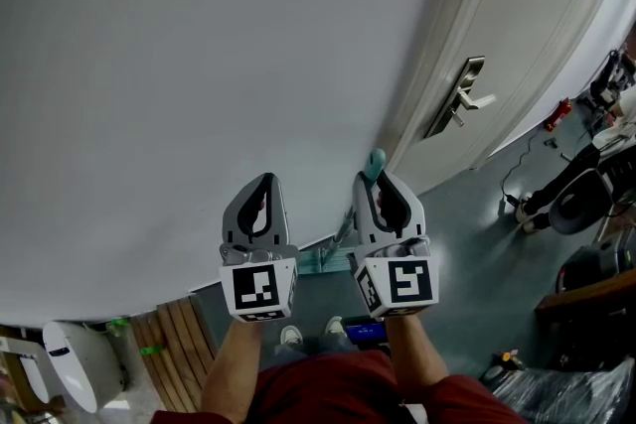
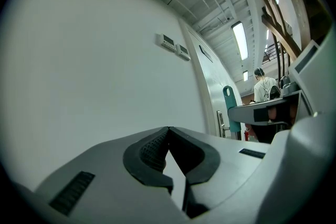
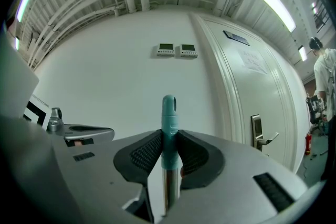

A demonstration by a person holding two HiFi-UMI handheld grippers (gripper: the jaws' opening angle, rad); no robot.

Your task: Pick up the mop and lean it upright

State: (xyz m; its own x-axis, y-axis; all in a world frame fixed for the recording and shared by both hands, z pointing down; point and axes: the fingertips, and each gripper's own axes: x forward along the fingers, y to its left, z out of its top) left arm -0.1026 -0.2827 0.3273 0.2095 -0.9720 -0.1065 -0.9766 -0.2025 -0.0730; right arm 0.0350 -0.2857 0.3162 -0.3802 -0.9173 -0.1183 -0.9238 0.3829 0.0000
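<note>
The mop stands upright against the white wall (image 1: 199, 65). Its teal handle tip (image 1: 375, 162) pokes out above my right gripper (image 1: 381, 178), and its teal head (image 1: 333, 258) rests on the floor below. In the right gripper view, my right gripper (image 3: 168, 135) is shut on the mop's teal grip (image 3: 168, 118), with the metal shaft (image 3: 168, 186) running down between the pads. My left gripper (image 1: 264, 180) hovers just left of it, apart from the mop. In the left gripper view, the left gripper (image 2: 168, 129) is shut, tips touching, with nothing in it.
A white door (image 1: 517, 35) with a lever handle (image 1: 459, 99) stands right of the mop. Wooden slats (image 1: 179, 353) and a white bin-like object (image 1: 75, 362) lie at lower left. Two wall control panels (image 3: 177, 50) hang above. A person (image 2: 265, 89) stands far off to the right.
</note>
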